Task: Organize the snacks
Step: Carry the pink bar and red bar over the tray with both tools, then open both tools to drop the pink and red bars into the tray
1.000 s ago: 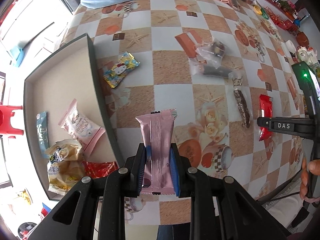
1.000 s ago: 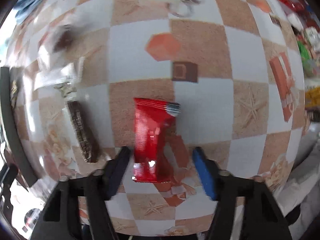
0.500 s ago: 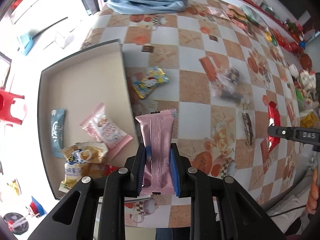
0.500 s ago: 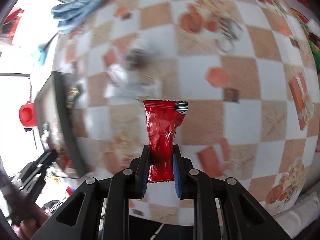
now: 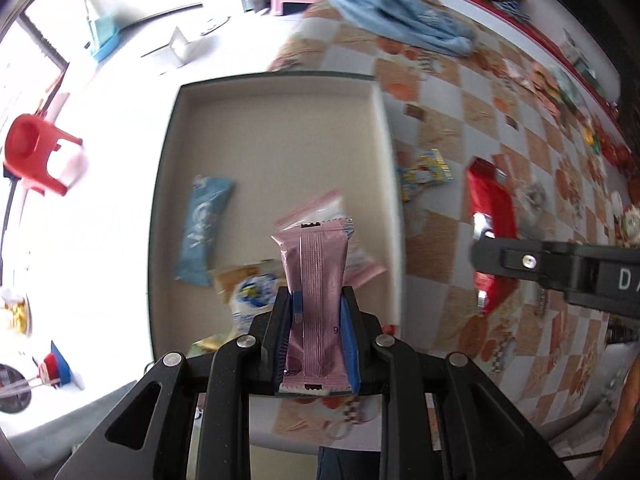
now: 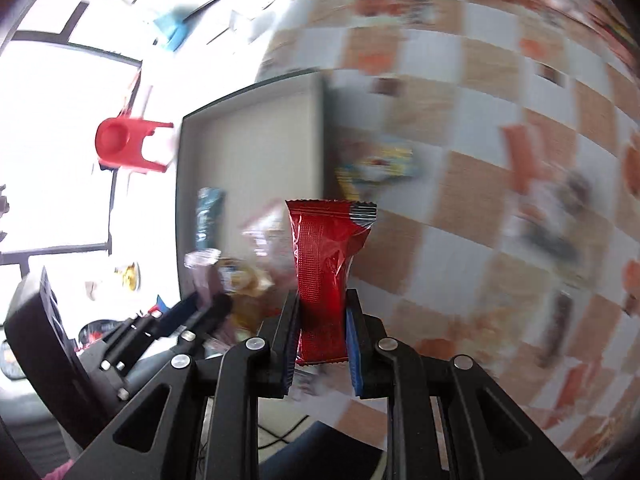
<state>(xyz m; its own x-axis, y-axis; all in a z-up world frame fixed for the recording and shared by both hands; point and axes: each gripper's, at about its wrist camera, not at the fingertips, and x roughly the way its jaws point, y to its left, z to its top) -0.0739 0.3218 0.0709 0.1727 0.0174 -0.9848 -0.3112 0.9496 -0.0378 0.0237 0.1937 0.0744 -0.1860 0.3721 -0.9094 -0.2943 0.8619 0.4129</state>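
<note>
My left gripper [image 5: 318, 320] is shut on a pink snack packet [image 5: 316, 276], held upright above the near end of the grey tray [image 5: 276, 128]. The tray holds a blue packet [image 5: 204, 228], a pink-white bag [image 5: 320, 212] and a yellow bag [image 5: 248, 284]. My right gripper [image 6: 322, 340] is shut on a red snack packet [image 6: 326, 256], held over the tray's right wall [image 6: 320, 140]. It also shows in the left wrist view [image 5: 490, 216], to the right of the tray. The left gripper appears blurred at lower left in the right wrist view [image 6: 208, 308].
A yellow cartoon packet [image 5: 424, 168] lies on the checkered tablecloth [image 5: 500, 128] just right of the tray. A blue cloth [image 5: 396, 20] lies at the table's far end. More snacks sit along the far right edge. A red stool [image 5: 36, 156] stands on the floor to the left.
The right gripper closed on the red packet, lifted it and carried it left to the tray. The left gripper moved left with the pink packet, from over the tablecloth to over the tray.
</note>
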